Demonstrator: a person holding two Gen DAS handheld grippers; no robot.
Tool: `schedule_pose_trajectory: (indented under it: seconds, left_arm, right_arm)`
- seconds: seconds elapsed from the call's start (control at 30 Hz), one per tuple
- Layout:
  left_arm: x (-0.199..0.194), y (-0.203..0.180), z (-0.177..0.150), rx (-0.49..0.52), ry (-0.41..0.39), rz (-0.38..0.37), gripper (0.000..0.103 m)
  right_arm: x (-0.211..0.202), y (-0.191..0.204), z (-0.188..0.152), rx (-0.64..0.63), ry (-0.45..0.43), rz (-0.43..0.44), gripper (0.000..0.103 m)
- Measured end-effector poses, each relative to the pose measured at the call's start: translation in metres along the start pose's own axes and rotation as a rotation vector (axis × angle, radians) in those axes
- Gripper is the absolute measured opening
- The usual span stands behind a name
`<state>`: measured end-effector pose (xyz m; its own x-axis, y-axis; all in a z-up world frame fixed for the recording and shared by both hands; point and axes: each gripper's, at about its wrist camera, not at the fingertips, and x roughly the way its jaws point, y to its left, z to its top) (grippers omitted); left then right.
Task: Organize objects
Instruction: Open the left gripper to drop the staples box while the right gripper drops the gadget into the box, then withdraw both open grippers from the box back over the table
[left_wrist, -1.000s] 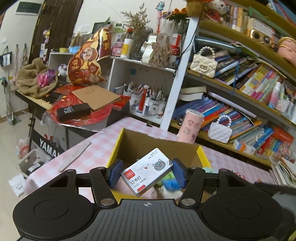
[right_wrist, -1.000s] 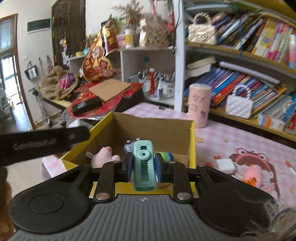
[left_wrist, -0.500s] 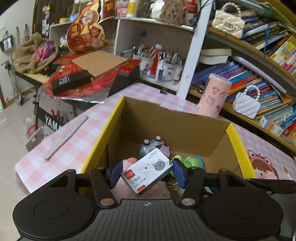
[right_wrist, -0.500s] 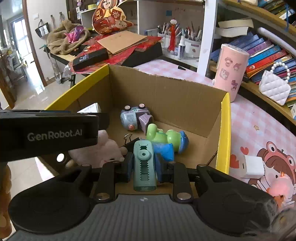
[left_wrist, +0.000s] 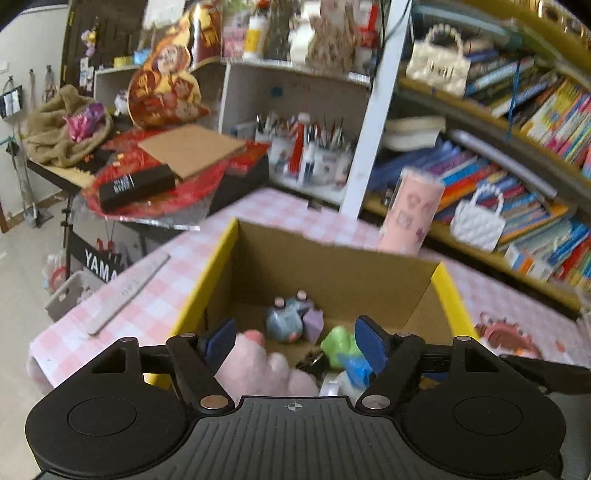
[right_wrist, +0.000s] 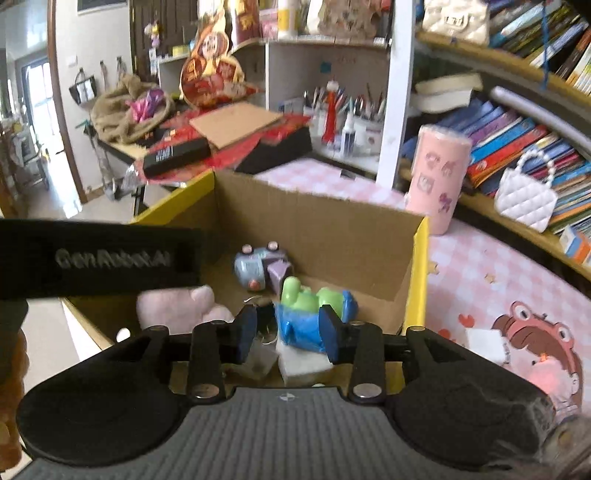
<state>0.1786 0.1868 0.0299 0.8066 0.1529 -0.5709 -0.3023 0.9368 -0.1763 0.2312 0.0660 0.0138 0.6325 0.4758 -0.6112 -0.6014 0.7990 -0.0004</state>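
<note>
An open cardboard box with yellow flaps (left_wrist: 332, 266) (right_wrist: 325, 229) stands on the pink checked table. Inside lie a pink plush toy (left_wrist: 258, 369) (right_wrist: 173, 306), a blue-grey toy car (left_wrist: 288, 319) (right_wrist: 255, 266), a green and blue figure (left_wrist: 341, 347) (right_wrist: 310, 306) and a white box (right_wrist: 303, 363). My left gripper (left_wrist: 295, 343) is open and empty above the box's near side. My right gripper (right_wrist: 288, 334) is open and empty over the box; the left gripper's black body (right_wrist: 92, 258) shows at its left.
A pink cylinder (left_wrist: 412, 214) (right_wrist: 437, 181) stands behind the box. A grey ruler (left_wrist: 129, 291) lies on the table at left. A white cube (right_wrist: 484, 343) lies on a frog picture at right. Bookshelves with white handbags (right_wrist: 524, 195) rise behind.
Both grippers have opened. The staple box has left the left gripper and the teal clip has left the right one. Both grippers have tilted up a little over the box.
</note>
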Motion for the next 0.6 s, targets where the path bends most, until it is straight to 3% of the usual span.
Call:
schedule_pose_trajectory:
  seconds: [0.23, 0.37, 0.47, 0.6]
  left_arm:
    - [-0.052, 0.006, -0.003, 0.003, -0.084, -0.037, 0.074]
    - [-0.077, 0.005, -0.015, 0.07, -0.114, -0.037, 0.08]
    - [-0.088, 0.003, -0.031, 0.15, -0.106, -0.018, 0.083]
    - [-0.098, 0.009, -0.055, 0.148, -0.049, -0.032, 0.084]
  right_arm:
    - [-0.051, 0.009, -0.006, 0.032, -0.093, -0.054, 0.035]
    - [-0.078, 0.015, -0.021, 0.054, -0.122, -0.097, 0.035]
    - [-0.092, 0.022, -0.041, 0.064, -0.101, -0.129, 0.035]
    - [-0.107, 0.035, -0.071, 0.081, -0.049, -0.156, 0.035]
